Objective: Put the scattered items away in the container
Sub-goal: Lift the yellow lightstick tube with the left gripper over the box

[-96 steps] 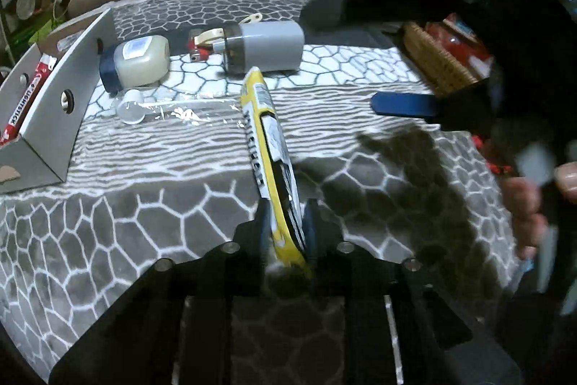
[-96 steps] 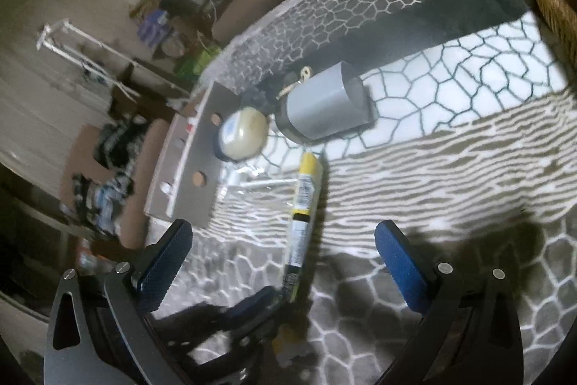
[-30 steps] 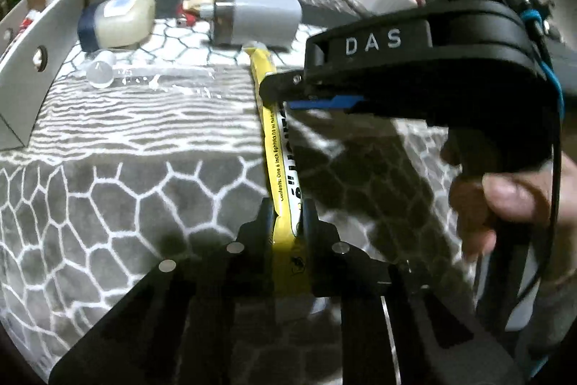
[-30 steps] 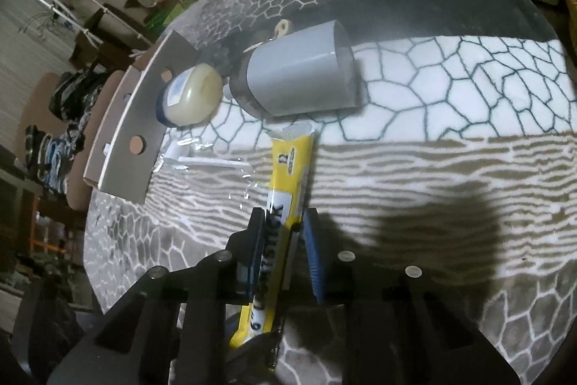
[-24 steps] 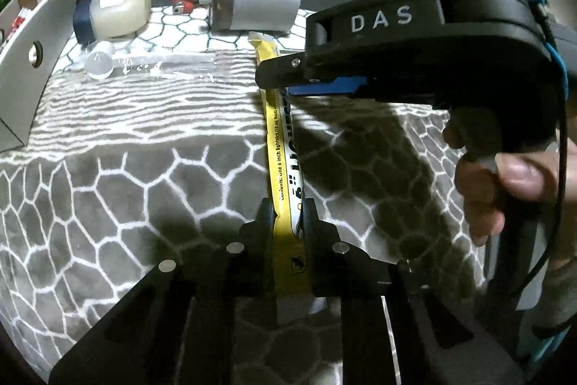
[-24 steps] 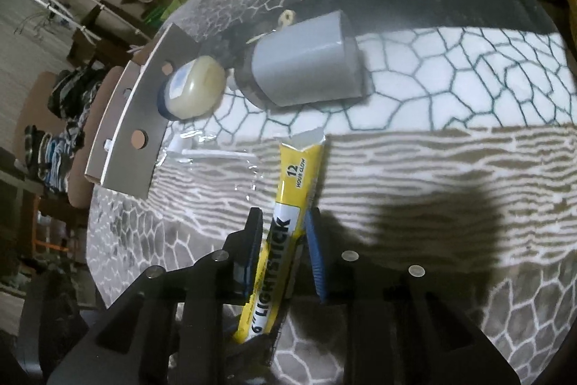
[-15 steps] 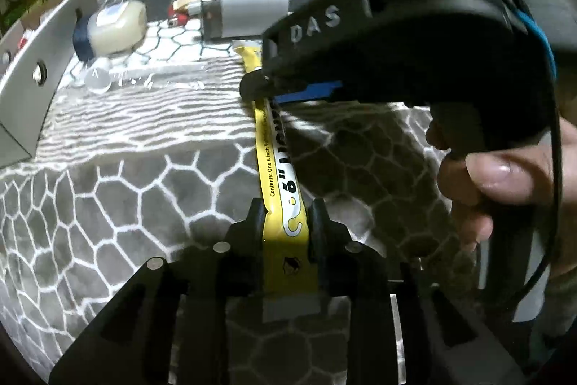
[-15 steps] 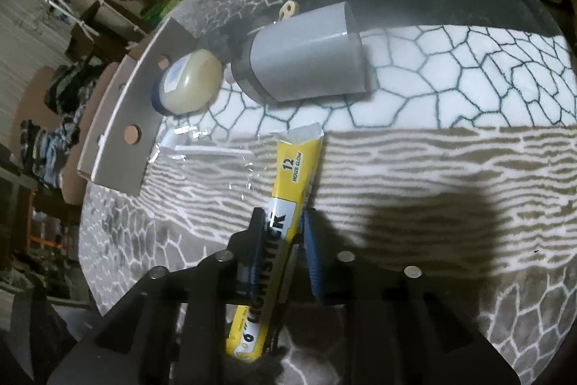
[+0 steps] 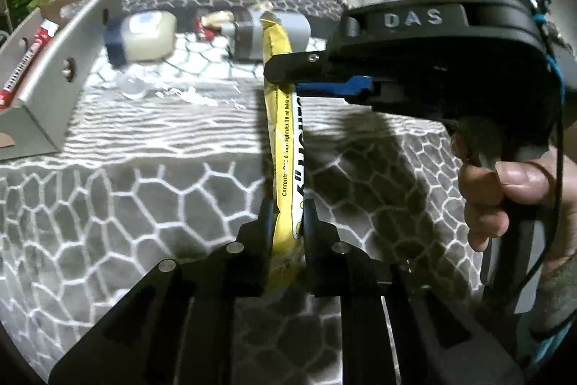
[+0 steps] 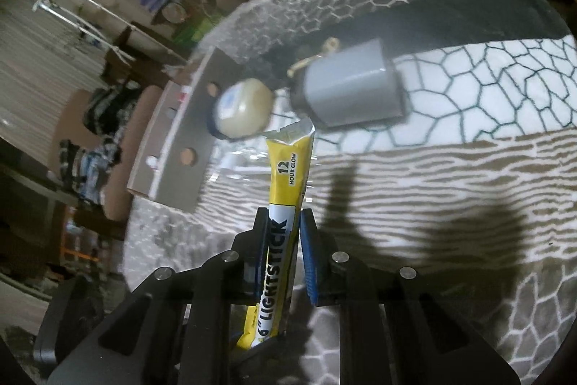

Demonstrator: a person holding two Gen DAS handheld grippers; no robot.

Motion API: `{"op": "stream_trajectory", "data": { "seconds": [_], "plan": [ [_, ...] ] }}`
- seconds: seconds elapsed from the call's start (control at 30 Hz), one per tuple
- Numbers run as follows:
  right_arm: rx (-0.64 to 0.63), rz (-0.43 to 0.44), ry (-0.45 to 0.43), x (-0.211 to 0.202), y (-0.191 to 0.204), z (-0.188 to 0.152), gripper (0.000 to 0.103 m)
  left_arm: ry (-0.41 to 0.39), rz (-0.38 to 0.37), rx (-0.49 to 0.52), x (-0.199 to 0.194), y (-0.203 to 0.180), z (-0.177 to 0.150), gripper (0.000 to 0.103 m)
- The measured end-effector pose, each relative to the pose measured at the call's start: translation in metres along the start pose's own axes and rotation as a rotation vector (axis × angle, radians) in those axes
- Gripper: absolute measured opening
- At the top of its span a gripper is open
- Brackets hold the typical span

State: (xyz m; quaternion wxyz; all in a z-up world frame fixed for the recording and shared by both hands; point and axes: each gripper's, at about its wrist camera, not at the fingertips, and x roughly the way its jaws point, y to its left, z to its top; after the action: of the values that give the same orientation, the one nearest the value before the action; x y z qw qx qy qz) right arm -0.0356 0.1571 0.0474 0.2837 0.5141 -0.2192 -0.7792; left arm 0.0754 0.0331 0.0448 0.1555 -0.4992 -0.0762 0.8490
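A long yellow lightstick packet (image 9: 285, 132) hangs above the patterned grey blanket, gripped at both ends. My left gripper (image 9: 286, 215) holds its near end, with the jaws closing tighter on it. My right gripper (image 9: 285, 80) comes in from the right and pinches the packet further up. In the right wrist view the packet (image 10: 288, 168) stands between the right gripper's (image 10: 281, 219) jaws, which are still closing on it. The grey cardboard box (image 9: 47, 89) sits at the left with a red-and-white stick (image 9: 25, 67) inside it.
Beyond the packet on the blanket lie a cream jar with a blue lid (image 9: 144, 35), a grey cylinder (image 9: 299, 27) and a clear wrapped spoon (image 9: 162, 91). A person's hand (image 9: 505, 190) holds the right gripper's handle. A sofa and clutter stand behind.
The lightstick packet has come up off the blanket, raised by both grippers. The left jaws eased briefly, then pinched it again. The right gripper tilted and now grips nearer the packet's middle.
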Motion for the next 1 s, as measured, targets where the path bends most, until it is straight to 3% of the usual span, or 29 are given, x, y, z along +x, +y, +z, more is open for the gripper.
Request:
{"op": "stream_trajectory", "data": {
  "seconds": [0.3, 0.57, 0.83, 1.0],
  "plan": [
    [0.067, 0.176, -0.007, 0.006, 0.044, 0.009, 0.016, -0.045, 0.047, 0.034, -0.052, 0.030, 0.019, 0.013],
    [0.010, 0.187, 0.010, 0.037, 0.127, 0.046, 0.016, -0.105, 0.063, -0.016, -0.108, 0.091, 0.053, 0.013],
    [-0.004, 0.164, 0.024, 0.084, 0.186, 0.085, 0.016, -0.121, 0.074, -0.027, -0.130, 0.149, 0.088, 0.013],
    [0.010, 0.123, 0.049, 0.124, 0.203, 0.110, 0.016, -0.090, -0.022, -0.103, -0.128, 0.202, 0.110, 0.013]
  ]
}}
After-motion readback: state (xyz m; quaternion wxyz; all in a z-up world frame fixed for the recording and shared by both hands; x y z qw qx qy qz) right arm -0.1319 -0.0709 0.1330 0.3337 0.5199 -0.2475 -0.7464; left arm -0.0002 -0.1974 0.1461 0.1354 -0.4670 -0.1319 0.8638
